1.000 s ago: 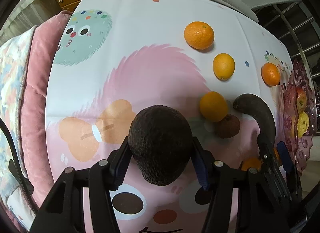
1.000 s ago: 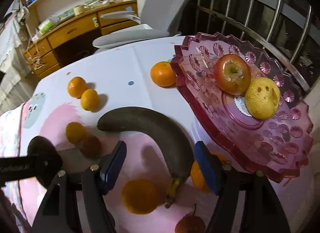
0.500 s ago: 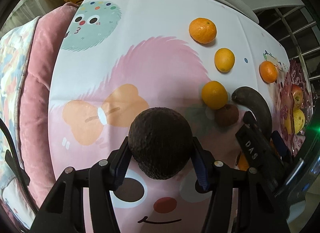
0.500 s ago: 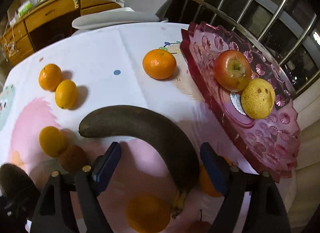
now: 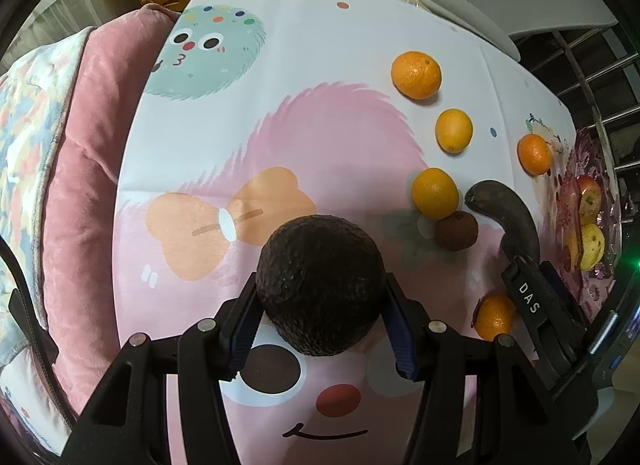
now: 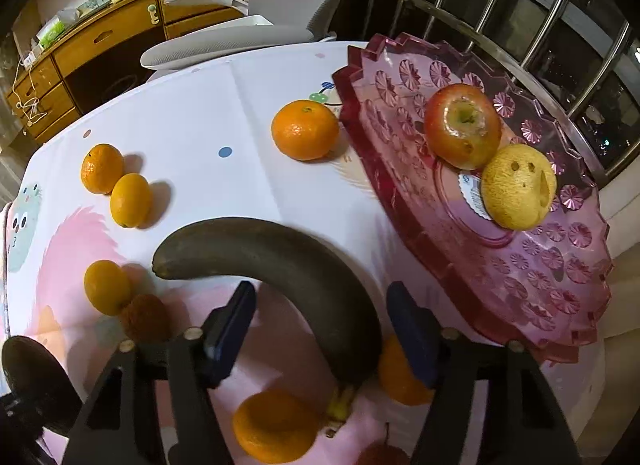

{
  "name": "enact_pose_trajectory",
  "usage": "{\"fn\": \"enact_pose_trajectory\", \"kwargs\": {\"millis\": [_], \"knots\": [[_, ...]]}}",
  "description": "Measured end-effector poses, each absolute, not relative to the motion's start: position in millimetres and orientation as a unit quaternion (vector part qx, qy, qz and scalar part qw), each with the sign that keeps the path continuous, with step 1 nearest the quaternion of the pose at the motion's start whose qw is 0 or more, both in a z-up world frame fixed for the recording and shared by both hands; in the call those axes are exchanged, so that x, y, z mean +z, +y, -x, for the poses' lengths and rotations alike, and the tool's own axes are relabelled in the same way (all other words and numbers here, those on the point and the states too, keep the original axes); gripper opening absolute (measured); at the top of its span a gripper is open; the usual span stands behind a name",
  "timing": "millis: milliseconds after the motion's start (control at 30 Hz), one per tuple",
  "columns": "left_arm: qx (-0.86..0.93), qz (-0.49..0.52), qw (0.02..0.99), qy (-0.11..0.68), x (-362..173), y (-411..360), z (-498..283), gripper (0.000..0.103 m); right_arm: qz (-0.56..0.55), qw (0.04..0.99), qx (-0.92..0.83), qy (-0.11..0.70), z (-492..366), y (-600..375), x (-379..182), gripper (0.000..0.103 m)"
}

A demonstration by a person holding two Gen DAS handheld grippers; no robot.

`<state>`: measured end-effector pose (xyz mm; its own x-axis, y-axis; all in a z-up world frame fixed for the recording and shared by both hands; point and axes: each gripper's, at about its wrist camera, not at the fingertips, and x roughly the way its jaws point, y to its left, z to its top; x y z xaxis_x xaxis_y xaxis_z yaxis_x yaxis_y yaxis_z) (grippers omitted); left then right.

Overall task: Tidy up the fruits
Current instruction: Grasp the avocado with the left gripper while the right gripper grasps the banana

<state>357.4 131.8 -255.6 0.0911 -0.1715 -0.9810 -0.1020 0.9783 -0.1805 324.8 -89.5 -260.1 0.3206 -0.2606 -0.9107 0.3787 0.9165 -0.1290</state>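
Note:
A dark, bumpy avocado [image 5: 318,281] hangs above the cartoon tablecloth [image 5: 320,137], with my left gripper [image 5: 320,305] shut on it. An overripe, dark banana [image 6: 280,253] lies on the cloth beside the pink glass plate [image 6: 520,285]. My right gripper [image 6: 320,325] straddles its stem end. The jaws are closing, with a gap still showing between the left pad and the banana. The plate holds a red apple [image 6: 462,125] and a yellow fruit [image 6: 518,185]. The right gripper [image 5: 532,297] also shows in the left wrist view.
Several oranges lie scattered on the cloth, such as one [image 6: 305,130] by the plate's rim and one [image 6: 276,425] under my right gripper. A small brown fruit [image 6: 145,317] touches an orange [image 6: 106,287]. Pink cushion [image 5: 80,185] borders the table; a metal railing [image 6: 520,25] stands behind the plate.
My right gripper has come down closer over the banana; its jaws spread wider, then narrowed. My left gripper has drifted a little with the avocado still held.

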Motion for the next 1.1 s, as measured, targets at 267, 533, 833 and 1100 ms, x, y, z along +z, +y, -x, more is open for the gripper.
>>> {"fn": "enact_pose_trajectory", "kwargs": {"millis": [267, 533, 833, 1100], "knots": [[-0.025, 0.113, 0.744, 0.658, -235.7, 138.5, -346.1, 0.056, -0.034, 0.816, -0.172, 0.551, -317.7, -91.2, -257.7, 0.038], [-0.023, 0.118, 0.751, 0.649, -223.7, 149.4, -328.6, 0.056, -0.059, 0.813, -0.149, 0.560, -307.4, -96.4, -253.4, 0.031], [-0.031, 0.125, 0.757, 0.640, -212.3, 160.1, -299.3, 0.056, -0.086, 0.798, -0.123, 0.584, -282.0, -88.4, -246.2, 0.028], [-0.037, 0.128, 0.761, 0.635, -206.3, 167.2, -279.0, 0.056, -0.058, 0.804, -0.095, 0.584, -289.2, -88.9, -249.6, 0.029]]}}
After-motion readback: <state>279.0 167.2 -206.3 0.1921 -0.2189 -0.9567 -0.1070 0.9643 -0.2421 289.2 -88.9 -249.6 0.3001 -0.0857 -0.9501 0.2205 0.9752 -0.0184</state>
